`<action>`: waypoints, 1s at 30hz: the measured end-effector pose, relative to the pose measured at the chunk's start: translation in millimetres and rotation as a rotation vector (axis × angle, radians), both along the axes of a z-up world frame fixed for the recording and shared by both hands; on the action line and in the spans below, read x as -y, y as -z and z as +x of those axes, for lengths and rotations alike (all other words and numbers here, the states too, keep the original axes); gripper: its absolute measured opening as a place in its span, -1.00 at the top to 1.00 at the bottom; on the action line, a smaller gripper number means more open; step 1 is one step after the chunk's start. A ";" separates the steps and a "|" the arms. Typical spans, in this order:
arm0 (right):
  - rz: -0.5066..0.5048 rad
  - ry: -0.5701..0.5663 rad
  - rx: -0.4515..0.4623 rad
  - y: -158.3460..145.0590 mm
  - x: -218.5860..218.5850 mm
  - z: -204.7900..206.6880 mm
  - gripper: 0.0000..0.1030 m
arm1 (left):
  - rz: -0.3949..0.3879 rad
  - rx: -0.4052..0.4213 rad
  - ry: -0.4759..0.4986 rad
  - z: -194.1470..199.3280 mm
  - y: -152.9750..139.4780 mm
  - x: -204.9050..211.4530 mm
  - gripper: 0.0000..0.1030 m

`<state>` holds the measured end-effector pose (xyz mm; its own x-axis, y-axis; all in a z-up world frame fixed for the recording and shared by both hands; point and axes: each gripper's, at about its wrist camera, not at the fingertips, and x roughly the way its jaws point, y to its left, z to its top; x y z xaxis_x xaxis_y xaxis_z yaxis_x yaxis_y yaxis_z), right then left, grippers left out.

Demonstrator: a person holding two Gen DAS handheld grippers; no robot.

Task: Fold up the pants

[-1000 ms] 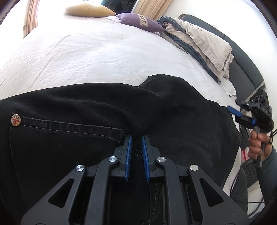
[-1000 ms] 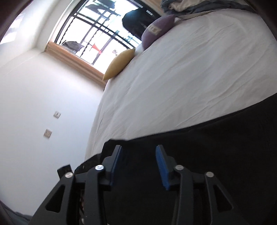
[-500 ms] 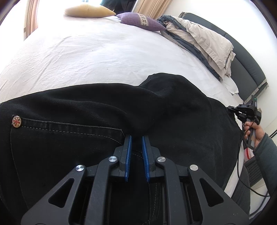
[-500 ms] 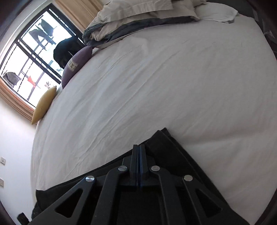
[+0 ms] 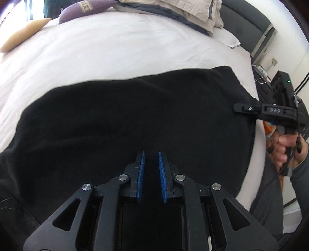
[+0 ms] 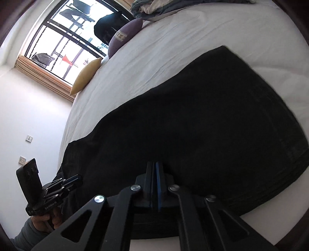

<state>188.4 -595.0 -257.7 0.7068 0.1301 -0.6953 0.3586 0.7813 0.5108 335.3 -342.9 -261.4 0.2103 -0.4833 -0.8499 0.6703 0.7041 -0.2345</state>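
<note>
Black pants (image 5: 135,115) lie spread across the white bed (image 5: 115,48), their hem end (image 6: 289,173) at the right of the right wrist view. My left gripper (image 5: 150,156) points down over the near part of the cloth, its blue pads a narrow gap apart with black fabric between them; it also shows at the pants' left end as the left gripper (image 6: 77,178). My right gripper (image 6: 154,167) has its pads pressed together low over the near edge. From the left wrist view, the right gripper (image 5: 236,107) pinches the pants' right edge, which rises to a small peak there.
A yellow pillow (image 5: 23,34), a purple cushion (image 5: 87,7) and a heap of beige and grey bedding (image 5: 173,11) lie at the bed's far end. A dark headboard (image 5: 251,23) and a bedside stand with cables (image 5: 262,73) are at the right. A window (image 6: 67,38) is beyond.
The right gripper went from open to shut at the pants' hem corner and moved. The left gripper swung sideways, jaws unchanged; the button and pocket seam left its view.
</note>
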 end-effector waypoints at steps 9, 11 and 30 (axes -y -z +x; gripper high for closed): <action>-0.080 0.358 0.045 -36.9 53.4 -81.6 -0.23 | 0.034 0.022 -0.131 10.3 -8.3 -85.7 0.72; -0.002 0.379 0.113 -39.3 51.2 -94.7 -0.27 | 0.063 0.040 -0.155 5.6 -15.7 -88.3 0.72; 0.581 0.522 0.339 48.3 91.2 -111.7 -0.27 | -0.076 -0.126 -0.030 -13.9 12.3 -3.0 0.72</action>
<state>76.6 -686.2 -306.0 0.9335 0.0003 -0.3587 0.3552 0.1391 0.9244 321.4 -339.9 -273.7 0.1200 -0.5422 -0.8317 0.6112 0.7005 -0.3684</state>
